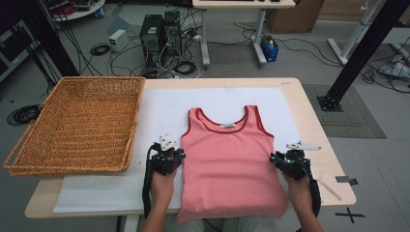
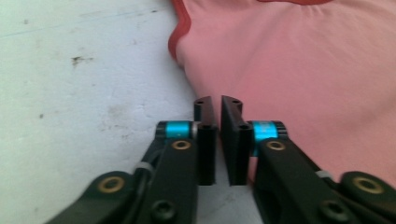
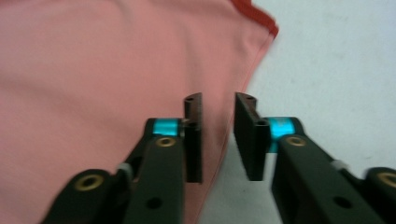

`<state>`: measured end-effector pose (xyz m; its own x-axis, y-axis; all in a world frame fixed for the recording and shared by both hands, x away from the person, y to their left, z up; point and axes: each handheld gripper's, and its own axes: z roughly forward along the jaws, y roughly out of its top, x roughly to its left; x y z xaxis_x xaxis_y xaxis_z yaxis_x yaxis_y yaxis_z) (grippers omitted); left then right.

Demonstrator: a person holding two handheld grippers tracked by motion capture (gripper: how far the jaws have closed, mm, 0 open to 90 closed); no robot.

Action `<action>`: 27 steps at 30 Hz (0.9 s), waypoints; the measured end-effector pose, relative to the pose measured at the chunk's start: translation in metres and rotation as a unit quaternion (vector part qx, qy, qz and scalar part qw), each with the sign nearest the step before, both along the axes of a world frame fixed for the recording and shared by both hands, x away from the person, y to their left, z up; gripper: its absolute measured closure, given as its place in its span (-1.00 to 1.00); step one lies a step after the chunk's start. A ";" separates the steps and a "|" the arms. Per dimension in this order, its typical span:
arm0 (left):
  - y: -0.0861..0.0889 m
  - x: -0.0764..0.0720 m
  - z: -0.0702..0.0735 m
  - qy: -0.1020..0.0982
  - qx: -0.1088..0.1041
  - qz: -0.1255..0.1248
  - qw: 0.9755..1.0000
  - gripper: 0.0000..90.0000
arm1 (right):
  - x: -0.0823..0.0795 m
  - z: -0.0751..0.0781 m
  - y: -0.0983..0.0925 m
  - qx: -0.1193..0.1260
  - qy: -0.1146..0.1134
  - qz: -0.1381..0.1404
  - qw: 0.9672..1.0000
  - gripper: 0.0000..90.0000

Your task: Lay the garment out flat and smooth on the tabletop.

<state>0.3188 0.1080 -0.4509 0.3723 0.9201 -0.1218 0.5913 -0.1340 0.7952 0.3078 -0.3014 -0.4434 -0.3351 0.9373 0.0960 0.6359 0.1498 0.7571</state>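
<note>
Pink cotton-like fabric with a darker red trim makes up the sleeveless tank top (image 1: pixel 228 159), which lies spread flat, neck away from the person, on a white sheet (image 1: pixel 164 108) that covers the pale wooden tabletop (image 1: pixel 309 113); its hem hangs a little over the near edge. The left gripper (image 1: pixel 175 155) sits at the top's left side seam and the right gripper (image 1: pixel 279 158) at the right side seam, level with each other about midway down the garment. In the left gripper view the black fingers (image 2: pixel 207 135) stand a narrow slit apart, astride the edge where the fabric meets the white sheet, and no cloth is caught in the gap, so they are released. In the right gripper view the fingers (image 3: pixel 194 135) stand somewhat wider apart over the garment's edge, one above the pink fabric and one above the sheet, again grasping nothing. A large woven wicker basket (image 1: pixel 77 123), rectangular and empty, waits on the tabletop to the left, well apart from the tank top. Judging by this layout, the work in hand is likely folding the top and perhaps placing it in the basket: the garment is smoothed out and both tools are lined up at its sides, but no fold is made yet. Pinching both edges, folding, and any transfer to the basket remain
</note>
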 end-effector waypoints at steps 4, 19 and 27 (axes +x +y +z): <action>0.003 0.008 0.002 0.001 -0.025 0.005 1.000 0.20 | 0.006 0.005 -0.002 0.008 -0.004 -0.003 1.000 0.41; -0.007 0.059 0.001 0.006 0.034 -0.002 0.999 0.86 | 0.074 -0.002 0.002 -0.053 0.019 -0.009 0.998 0.95; -0.001 0.057 0.011 -0.024 -0.002 0.029 0.999 0.24 | 0.069 0.005 -0.012 -0.020 0.000 -0.035 0.999 0.43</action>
<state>0.3758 0.1066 -0.4404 0.3230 0.9401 -0.1087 0.5587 -0.0968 0.8237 0.3763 -0.3134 -0.4382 -0.2679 0.9617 0.0575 0.6456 0.1348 0.7517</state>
